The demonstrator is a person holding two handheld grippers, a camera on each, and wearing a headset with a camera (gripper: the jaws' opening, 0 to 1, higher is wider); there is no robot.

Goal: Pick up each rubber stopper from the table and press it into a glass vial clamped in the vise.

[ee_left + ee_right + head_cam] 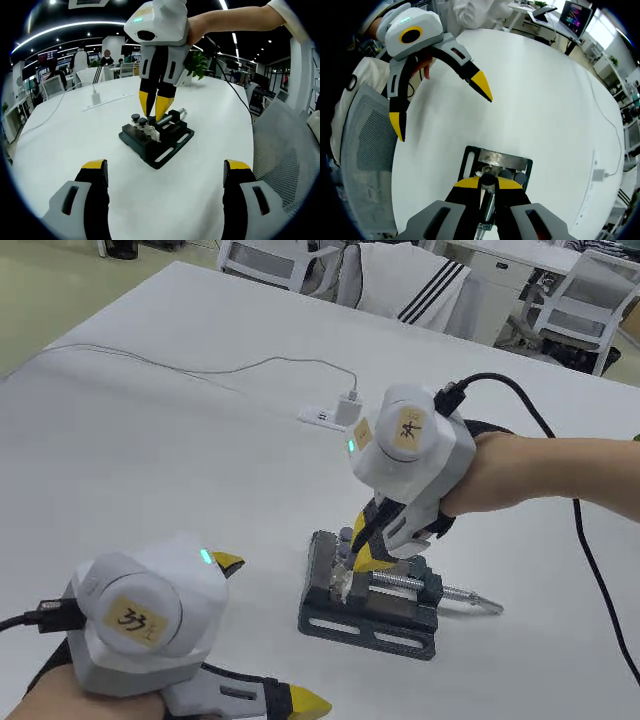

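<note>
A small black vise (370,625) stands on the white table (150,460) and clamps glass vials (345,540). In the left gripper view two vials (136,120) carry dark stoppers. My right gripper (365,558) points down onto the vise jaws, fingers nearly together on a small grey rubber stopper (488,178) over a vial. From the left gripper view the right gripper (154,114) descends from above onto the vise (160,145). My left gripper (268,631) hovers at the near left, open and empty, well apart from the vise. The right gripper view shows the vise (470,157) and the left gripper (441,112).
A white power strip with a charger (330,417) and its thin cable lie farther back on the table. The right gripper's black cable (590,540) trails off to the right. Chairs (590,300) stand beyond the far edge; a mesh chair (285,150) is at the side.
</note>
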